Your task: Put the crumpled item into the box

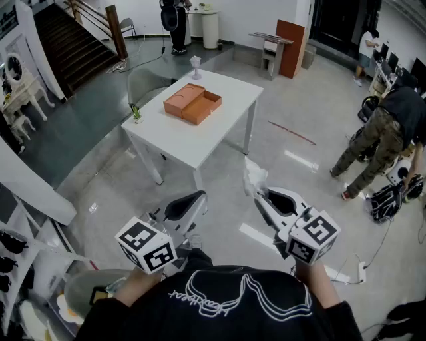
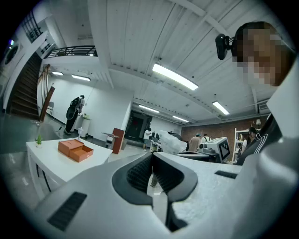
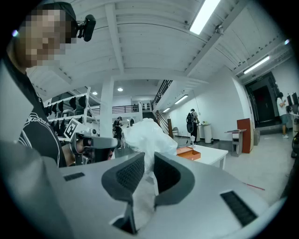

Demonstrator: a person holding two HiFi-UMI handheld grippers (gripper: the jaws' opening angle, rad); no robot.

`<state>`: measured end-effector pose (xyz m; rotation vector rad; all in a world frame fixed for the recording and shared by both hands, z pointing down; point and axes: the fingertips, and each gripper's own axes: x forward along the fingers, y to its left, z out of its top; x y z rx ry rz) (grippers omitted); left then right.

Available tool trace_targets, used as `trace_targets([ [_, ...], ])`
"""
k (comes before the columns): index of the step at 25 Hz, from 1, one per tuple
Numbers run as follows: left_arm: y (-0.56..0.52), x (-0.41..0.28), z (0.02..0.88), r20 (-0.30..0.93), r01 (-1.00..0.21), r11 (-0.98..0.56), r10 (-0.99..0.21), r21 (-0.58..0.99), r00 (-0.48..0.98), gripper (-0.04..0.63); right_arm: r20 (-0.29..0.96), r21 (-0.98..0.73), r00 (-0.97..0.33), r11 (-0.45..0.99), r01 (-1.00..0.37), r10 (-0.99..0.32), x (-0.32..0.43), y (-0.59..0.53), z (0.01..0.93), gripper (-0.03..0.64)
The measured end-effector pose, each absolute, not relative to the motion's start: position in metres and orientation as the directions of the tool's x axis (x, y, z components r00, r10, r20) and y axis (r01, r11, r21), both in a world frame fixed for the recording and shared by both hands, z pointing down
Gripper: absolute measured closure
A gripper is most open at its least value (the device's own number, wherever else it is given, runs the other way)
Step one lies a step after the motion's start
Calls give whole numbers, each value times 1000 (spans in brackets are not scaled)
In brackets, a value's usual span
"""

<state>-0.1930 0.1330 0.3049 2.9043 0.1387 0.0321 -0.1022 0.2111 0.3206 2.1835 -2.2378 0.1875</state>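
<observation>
Two hand-held grippers before a work table, seen from the wearer's head and from each gripper. The right gripper (image 3: 148,164), at near right, pinches the white crumpled item (image 3: 145,133) between its dark ribbed pads (the material bulges above the jaws and trails down between them). The item is held in the air, well apart from the table. The left gripper (image 2: 152,158), at near left, has its jaws pressed together with nothing between them. The orange box (image 1: 193,103) lies on the white table (image 1: 223,130) at far centre, one half of it open upward. A small green plant (image 1: 136,114) stands at the table's left corner and a pale stemmed object (image 1: 195,64) at its far edge. A person in camouflage trousers (image 1: 383,140) bends at far right. Another person (image 1: 174,20) stands beyond the table, and a dark staircase (image 1: 73,43) rises at far left.
</observation>
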Motion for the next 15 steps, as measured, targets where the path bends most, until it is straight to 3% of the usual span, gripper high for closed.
trace_targets([
  [15,146,-180,309,48,106,-969,120,225,992,589,84,-115,-7,-3,-993,-996,-91,215,323,555],
])
